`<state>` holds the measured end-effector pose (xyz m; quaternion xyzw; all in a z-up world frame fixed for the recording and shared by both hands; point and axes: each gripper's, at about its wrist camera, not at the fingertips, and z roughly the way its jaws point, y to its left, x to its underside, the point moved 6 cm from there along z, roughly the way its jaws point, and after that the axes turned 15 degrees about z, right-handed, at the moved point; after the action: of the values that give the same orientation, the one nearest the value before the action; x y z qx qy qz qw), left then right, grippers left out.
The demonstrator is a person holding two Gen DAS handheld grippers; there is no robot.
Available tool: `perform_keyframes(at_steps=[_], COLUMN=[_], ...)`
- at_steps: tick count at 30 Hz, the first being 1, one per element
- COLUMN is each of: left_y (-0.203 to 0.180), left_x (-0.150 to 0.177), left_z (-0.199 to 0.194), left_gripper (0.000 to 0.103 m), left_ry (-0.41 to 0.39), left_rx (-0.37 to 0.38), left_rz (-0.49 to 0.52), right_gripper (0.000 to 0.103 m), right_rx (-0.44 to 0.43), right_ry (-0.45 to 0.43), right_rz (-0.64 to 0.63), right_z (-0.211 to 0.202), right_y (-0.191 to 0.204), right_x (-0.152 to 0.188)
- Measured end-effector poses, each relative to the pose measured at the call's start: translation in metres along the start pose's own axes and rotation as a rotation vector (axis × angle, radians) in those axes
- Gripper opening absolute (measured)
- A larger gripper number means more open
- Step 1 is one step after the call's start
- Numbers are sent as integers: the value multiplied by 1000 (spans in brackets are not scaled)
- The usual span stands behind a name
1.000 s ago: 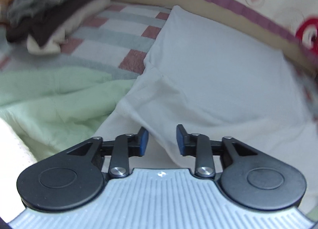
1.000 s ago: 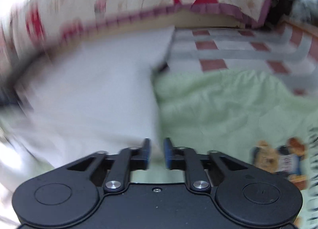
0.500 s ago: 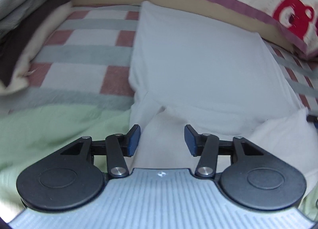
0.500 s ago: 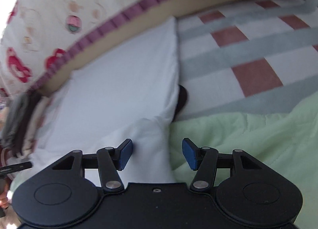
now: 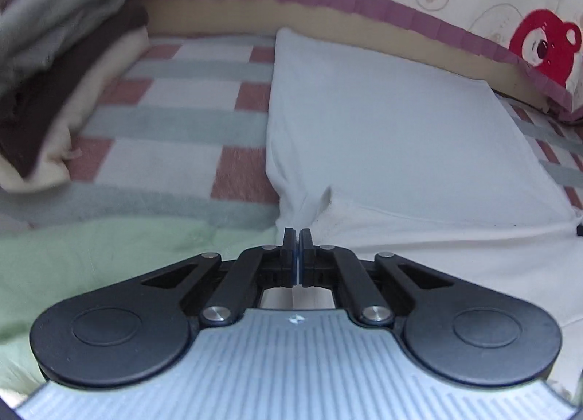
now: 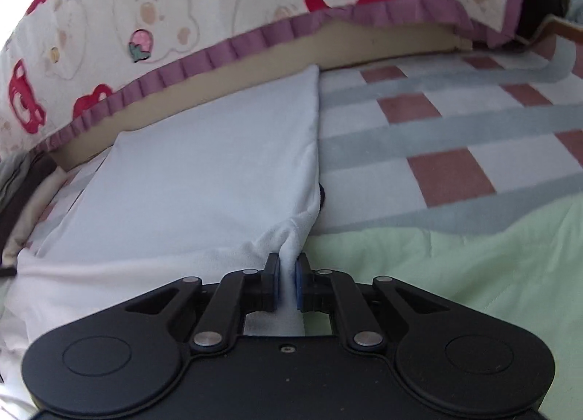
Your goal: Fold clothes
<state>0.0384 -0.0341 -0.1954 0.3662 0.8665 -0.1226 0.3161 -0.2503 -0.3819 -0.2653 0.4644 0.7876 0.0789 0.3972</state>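
Observation:
A white garment (image 5: 382, 121) lies spread flat on the bed, its far edge against the bedding at the back. My left gripper (image 5: 298, 232) is shut at the garment's near left corner, with white cloth showing under the fingers. In the right wrist view the same garment (image 6: 204, 172) rises into a pinched ridge at its near right corner. My right gripper (image 6: 288, 259) is closing on that ridge, and the blue pads (image 6: 299, 276) press the cloth from both sides.
A pink, grey and white checked blanket (image 5: 175, 128) covers the bed, and a pale green quilt (image 6: 455, 267) overlaps it in front. Folded clothes (image 5: 54, 73) are stacked at the back left. A bear-print quilt with a purple frill (image 6: 182, 11) runs along the back.
Both grippers stood open over the garment's near corners half a second ago; both have now come together on the cloth. The right view has steadied after a fast sweep.

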Motion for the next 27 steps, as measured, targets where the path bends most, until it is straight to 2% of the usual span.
perform_keyframes(at_steps=[2,5,6,7,9,10,11,14,16,18,20,23,24,25,27], left_y=[5,10,10,9,3,-1,-5,-17,-21,-26,-42,-74,-88,-102,-126], left_x=[0,0,3,7,21,28,33,41,42,41,39,29,28,27,29], left_z=[-3,-13,-14,-14,-9,-7,-7,-12,-14,-18,-30,-51,-54,-55,-47], left_gripper=[2,17,25,37,56,56,56,56,56,56,56,53,53,54,56], left_ry=[-9,-20,-12,14,110,160,194,244,272,286,249,111,63,21,5], left_rx=[-1,16,26,36,126,179,191,163,149,141,178,274,312,351,412], left_rz=[-29,-68,-76,-87,-118,-134,-121,-21,9,56,146,275,334,393,451], right_gripper=[22,30,33,37,49,50,50,54,54,54,55,54,49,39,37], right_rx=[28,21,8,-11,-22,-24,-26,-30,-32,-15,-2,-162,-233,-310,-443], right_ry=[-6,12,22,33,71,92,112,171,194,173,103,108,149,210,318], right_rz=[17,26,39,56,69,73,77,82,82,77,26,-195,-241,-266,-307], right_z=[-4,-19,-25,-32,-43,-48,-53,-65,-66,-70,-80,-87,-83,-76,-61], right_y=[-4,-7,-9,-11,-15,-16,-18,-22,-24,-20,-8,47,66,85,119], right_x=[-3,-3,-2,-1,7,12,17,32,41,43,40,48,54,61,73])
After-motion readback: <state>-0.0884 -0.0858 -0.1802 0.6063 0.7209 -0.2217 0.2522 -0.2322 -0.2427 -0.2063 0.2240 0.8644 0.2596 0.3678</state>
